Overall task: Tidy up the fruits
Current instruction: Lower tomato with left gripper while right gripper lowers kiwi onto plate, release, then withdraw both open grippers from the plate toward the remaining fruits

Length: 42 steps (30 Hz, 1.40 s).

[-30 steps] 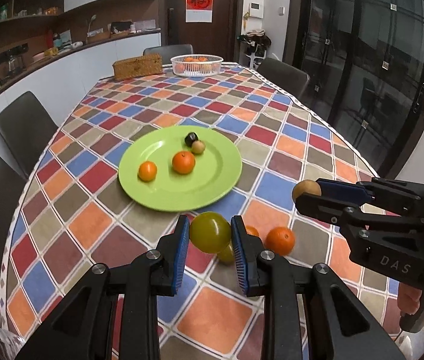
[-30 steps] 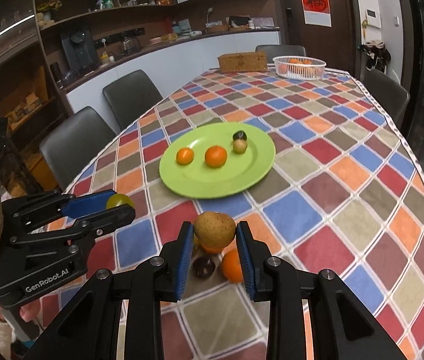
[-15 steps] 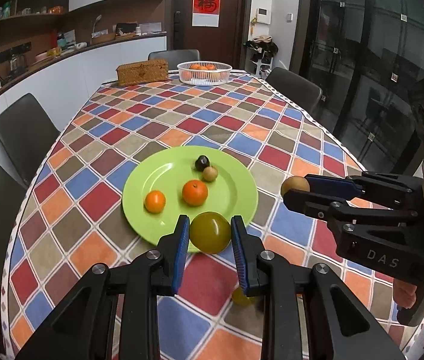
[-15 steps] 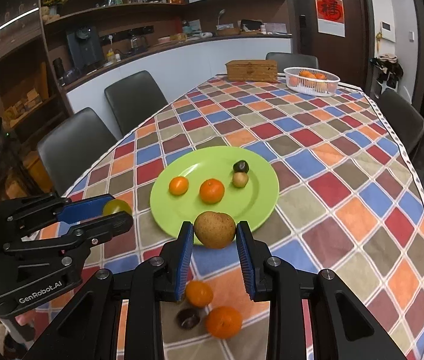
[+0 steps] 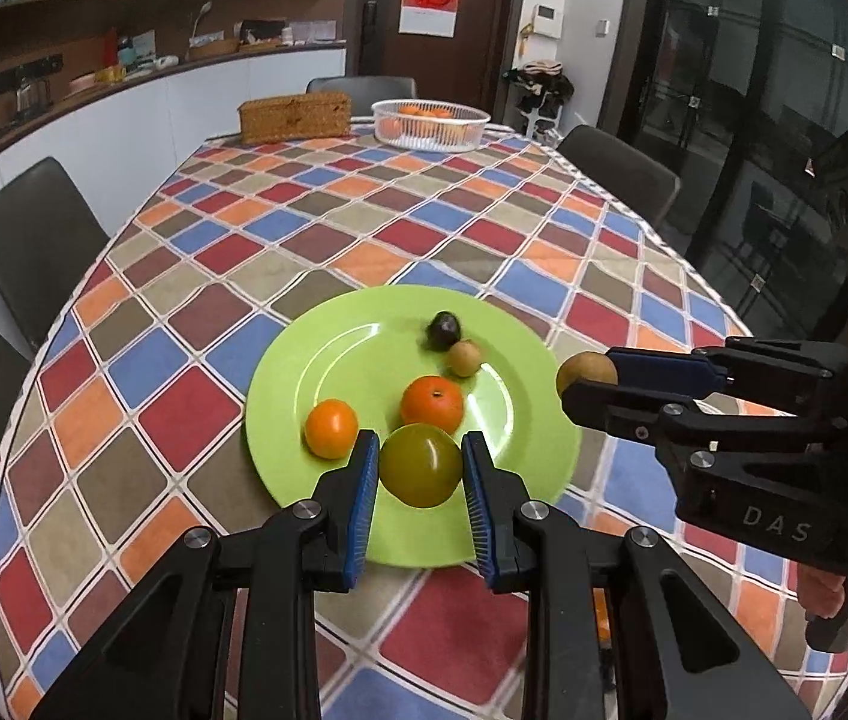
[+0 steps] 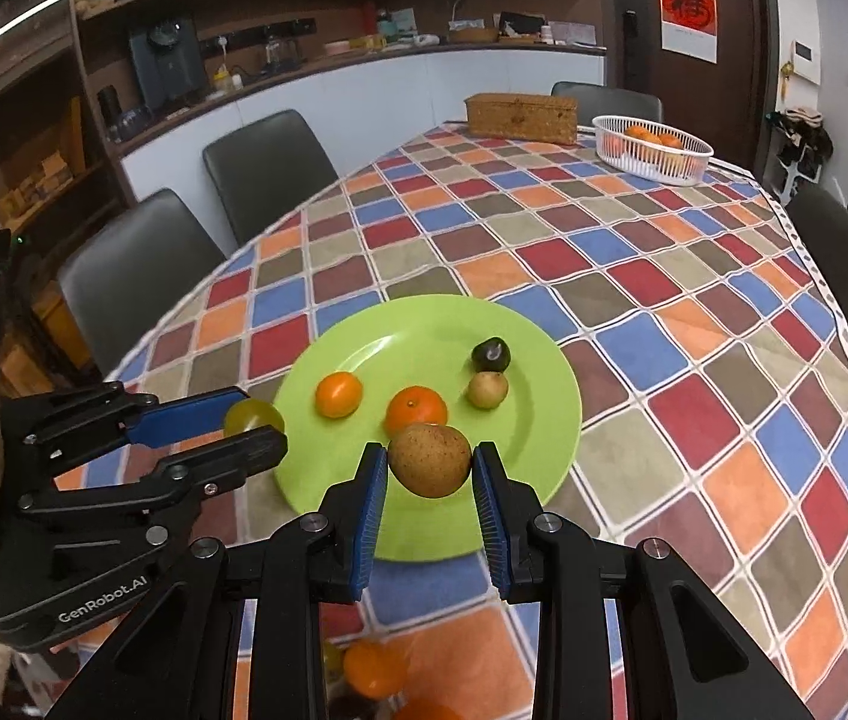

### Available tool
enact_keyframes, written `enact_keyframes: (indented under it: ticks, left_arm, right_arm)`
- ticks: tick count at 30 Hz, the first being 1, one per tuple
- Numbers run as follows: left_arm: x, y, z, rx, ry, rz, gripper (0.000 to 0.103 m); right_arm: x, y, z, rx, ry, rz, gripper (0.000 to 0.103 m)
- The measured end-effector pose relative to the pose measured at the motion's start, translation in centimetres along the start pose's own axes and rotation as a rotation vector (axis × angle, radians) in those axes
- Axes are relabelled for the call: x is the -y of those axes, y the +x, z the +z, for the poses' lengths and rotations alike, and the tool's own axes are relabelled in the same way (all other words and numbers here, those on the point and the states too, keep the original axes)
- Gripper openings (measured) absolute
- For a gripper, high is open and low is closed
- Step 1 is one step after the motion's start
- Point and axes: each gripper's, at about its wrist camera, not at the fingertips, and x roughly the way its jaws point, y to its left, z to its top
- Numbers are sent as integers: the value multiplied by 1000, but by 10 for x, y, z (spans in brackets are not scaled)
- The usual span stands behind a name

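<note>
My left gripper (image 5: 420, 468) is shut on a yellow-green fruit (image 5: 420, 465) and hangs over the near part of the green plate (image 5: 328, 360). Over the plate's near right part, my right gripper (image 6: 430, 462) is shut on a brown pear-like fruit (image 6: 430, 461). The plate (image 6: 544, 420) holds two oranges (image 5: 331, 427) (image 5: 431, 403), a small tan fruit (image 5: 463, 357) and a dark fruit (image 5: 444, 330). In the right wrist view the left gripper (image 6: 253, 429) shows at the left with its fruit (image 6: 253, 415). The right gripper (image 5: 583, 384) shows at the right of the left wrist view.
A checkered cloth covers the oval table (image 5: 424, 228). At its far end stand a white basket of oranges (image 5: 429, 123) and a woven box (image 5: 295, 116). Loose oranges (image 6: 373, 669) lie on the cloth under my right gripper. Dark chairs (image 6: 268, 168) ring the table.
Both grippers have carried their fruits forward from the table's near edge to above the green plate. The loose fruits on the cloth have slid under and behind the grippers.
</note>
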Motion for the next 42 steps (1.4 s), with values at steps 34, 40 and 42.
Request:
enact_keyframes:
  ticks: [34, 40, 42]
  left_arm:
    - [-15, 10, -2, -29, 1, 127, 36]
    - [-4, -27, -8, 1, 7, 107, 40]
    - [1, -40, -12, 16, 13, 98, 41]
  right_arm:
    - [2, 43, 2, -91, -18, -28, 34]
    - [-7, 6, -4, -40, -27, -20, 34]
    - [-10, -9, -7, -18, -30, -10, 34]
